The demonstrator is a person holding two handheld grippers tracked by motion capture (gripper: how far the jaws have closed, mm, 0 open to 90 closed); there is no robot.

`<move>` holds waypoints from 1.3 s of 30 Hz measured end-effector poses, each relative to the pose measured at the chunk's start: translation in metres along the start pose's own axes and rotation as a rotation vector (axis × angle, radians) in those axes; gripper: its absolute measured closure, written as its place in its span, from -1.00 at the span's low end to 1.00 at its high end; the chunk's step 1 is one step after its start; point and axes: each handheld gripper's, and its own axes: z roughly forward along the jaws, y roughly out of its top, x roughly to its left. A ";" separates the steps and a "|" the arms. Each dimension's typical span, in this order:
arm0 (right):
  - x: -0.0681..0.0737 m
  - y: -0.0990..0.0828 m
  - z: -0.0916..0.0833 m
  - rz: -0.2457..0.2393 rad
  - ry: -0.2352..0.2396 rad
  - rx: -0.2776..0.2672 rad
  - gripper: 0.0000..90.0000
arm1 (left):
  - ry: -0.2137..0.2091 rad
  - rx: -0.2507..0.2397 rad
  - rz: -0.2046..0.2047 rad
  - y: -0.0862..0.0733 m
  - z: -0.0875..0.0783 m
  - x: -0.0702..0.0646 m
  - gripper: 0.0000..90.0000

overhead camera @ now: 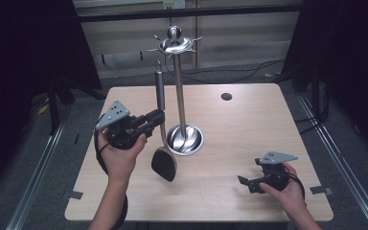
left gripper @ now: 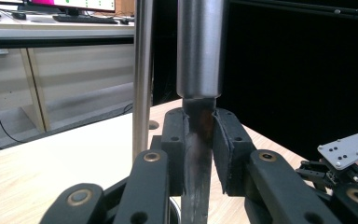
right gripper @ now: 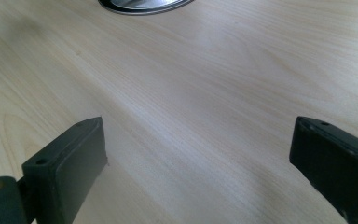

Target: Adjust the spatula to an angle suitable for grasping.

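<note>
The left tongs (overhead camera: pixel 154 120) pinch the spatula (overhead camera: pixel 162 125) low on its neck; top-heavy, it could swivel and knock the rack (overhead camera: pixel 178 86). The right tongs (overhead camera: pixel 246 181) rest wide open, empty.

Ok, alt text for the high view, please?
The left gripper holds a spatula upright by its neck, beside a metal utensil stand on a wooden table. The right gripper rests open near the table's front right.

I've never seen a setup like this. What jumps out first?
A tall shiny steel utensil stand with hooks on top rises mid-table. Beside it, the left gripper clamps the neck of a steel-handled spatula with a black blade, held upright. The right gripper rests open near the wooden table front edge.
</note>
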 end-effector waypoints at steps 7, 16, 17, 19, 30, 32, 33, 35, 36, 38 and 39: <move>0.000 0.000 0.000 -0.001 0.001 0.000 -0.92 | -0.003 -0.008 0.001 0.003 0.003 -0.004 0.68; 0.000 0.000 0.000 -0.002 0.002 0.000 -0.92 | -0.011 -0.008 -0.001 0.008 0.006 -0.005 0.68; 0.000 0.000 0.000 -0.002 0.001 0.000 -0.92 | -0.005 -0.008 -0.005 0.008 0.007 -0.005 0.68; 0.000 0.000 0.000 -0.001 0.003 0.000 -0.92 | 0.000 -0.007 -0.004 0.008 0.008 -0.004 0.68; 0.000 0.000 0.000 0.003 0.001 0.002 -0.92 | 0.016 0.000 -0.005 0.008 0.016 -0.007 0.68; 0.000 0.000 0.000 0.003 0.001 0.002 -0.92 | 0.021 0.003 0.001 0.008 0.017 -0.007 0.68; 0.000 0.000 0.000 0.002 0.002 0.002 -0.92 | 0.026 0.008 0.004 0.008 0.017 -0.007 0.68; 0.000 0.000 0.000 0.000 0.005 0.000 -0.92 | 0.031 0.008 0.021 0.008 0.018 -0.008 0.68; 0.000 0.000 0.000 0.001 0.004 0.000 -0.92 | 0.037 0.011 0.021 0.008 0.019 -0.008 0.68; 0.000 0.000 0.000 0.002 0.004 0.000 -0.92 | 0.031 0.007 0.011 0.009 0.020 -0.008 0.68; 0.000 0.000 0.000 0.004 0.004 0.001 -0.92 | 0.037 0.015 0.011 0.009 0.020 -0.008 0.68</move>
